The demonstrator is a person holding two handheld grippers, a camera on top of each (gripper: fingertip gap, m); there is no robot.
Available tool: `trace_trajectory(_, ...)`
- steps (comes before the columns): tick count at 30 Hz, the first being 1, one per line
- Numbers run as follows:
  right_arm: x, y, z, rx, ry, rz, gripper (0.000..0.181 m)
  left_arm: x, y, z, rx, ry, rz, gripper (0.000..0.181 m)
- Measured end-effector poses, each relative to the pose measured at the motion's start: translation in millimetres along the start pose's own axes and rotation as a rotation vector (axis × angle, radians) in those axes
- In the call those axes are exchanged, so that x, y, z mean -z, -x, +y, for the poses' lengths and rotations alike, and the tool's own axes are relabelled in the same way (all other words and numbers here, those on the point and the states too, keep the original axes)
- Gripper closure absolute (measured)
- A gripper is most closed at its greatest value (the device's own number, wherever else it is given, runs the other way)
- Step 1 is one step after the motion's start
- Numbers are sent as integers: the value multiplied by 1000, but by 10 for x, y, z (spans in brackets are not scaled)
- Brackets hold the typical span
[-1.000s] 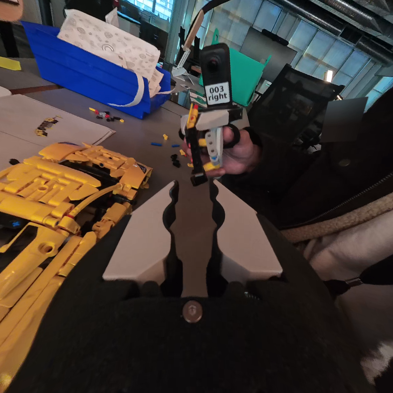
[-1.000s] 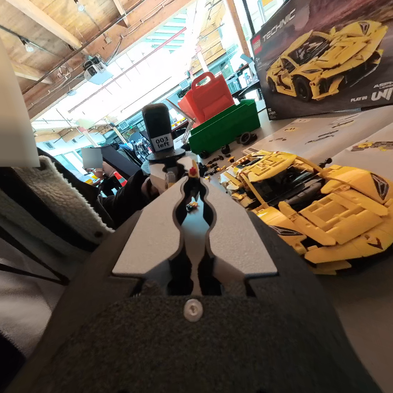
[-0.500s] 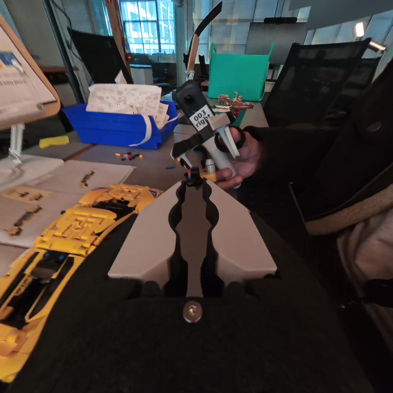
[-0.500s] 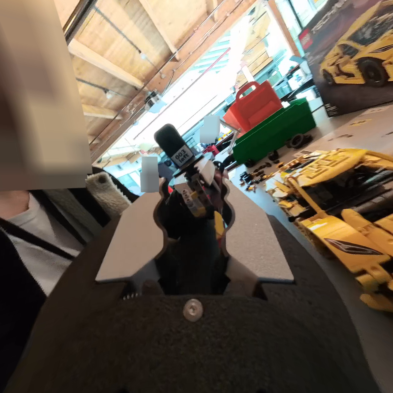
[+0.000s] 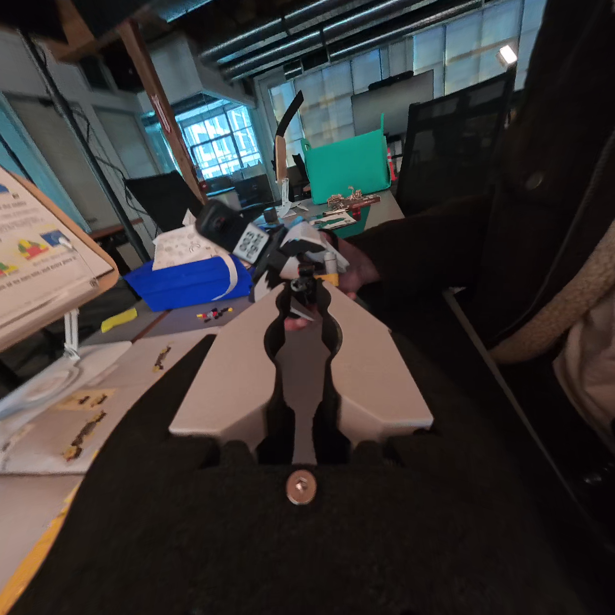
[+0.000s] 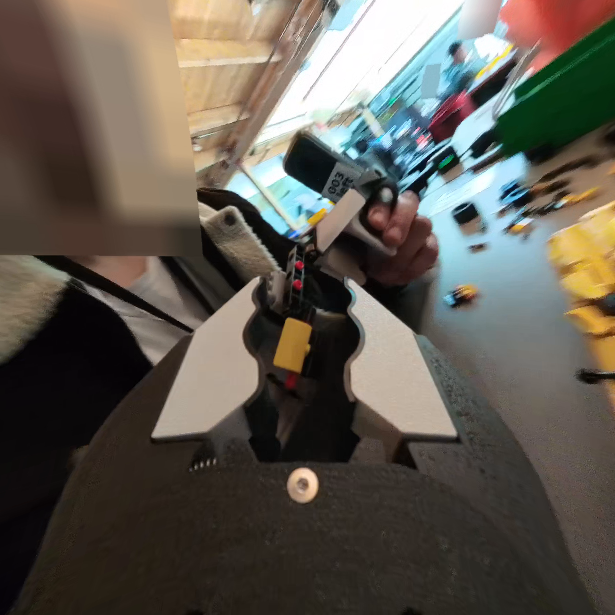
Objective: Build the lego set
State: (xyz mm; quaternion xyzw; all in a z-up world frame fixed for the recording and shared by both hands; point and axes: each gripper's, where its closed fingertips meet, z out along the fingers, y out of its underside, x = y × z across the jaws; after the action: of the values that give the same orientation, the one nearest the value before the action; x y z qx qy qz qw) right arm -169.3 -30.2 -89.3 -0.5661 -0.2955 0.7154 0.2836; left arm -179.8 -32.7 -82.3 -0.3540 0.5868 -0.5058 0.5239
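Yellow-and-black lego piece (image 6: 293, 346) sits between the right gripper's (image 6: 301, 289) spread fingers (image 6: 213, 369).

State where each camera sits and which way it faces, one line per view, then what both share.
Left wrist view: on the left claw, facing across the table toward the blue bin and the right hand; its two fingers and a dark jacket show.
Right wrist view: on the right claw, facing back toward the person's jacket and left hand; its open fingers show.
Shared: the lego piece, pinched by the left claw, seen from opposite sides.
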Motion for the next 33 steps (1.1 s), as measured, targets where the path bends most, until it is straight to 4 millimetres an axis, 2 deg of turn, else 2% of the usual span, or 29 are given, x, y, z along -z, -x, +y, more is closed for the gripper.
trace_trajectory(2,-80,4,71,-161,81,-85,138,-17,-32,44,-69,26,-4,167)
trace_trajectory(4,-133,-13,76,-262,114,-132,148,-38,-59,108,-158,59,-9,167)
trace_trajectory(8,-161,-70,177,-349,157,-165,160,-62,-76,230,-258,128,-15,167)
trace_trajectory(15,-82,-170,174,-403,84,-150,166,-88,-109,358,-343,203,-9,167)
trace_trajectory(19,-71,-195,293,-424,128,-147,169,-114,-160,438,-371,238,15,167)
trace_trajectory(25,-60,-256,293,-444,113,-122,172,-109,-170,497,-342,260,30,166)
trace_trajectory(29,-33,-341,337,-442,109,-76,175,-108,-159,576,-257,308,28,166)
trace_trajectory(33,-38,-346,320,-414,90,-64,175,-98,-135,565,-227,308,22,166)
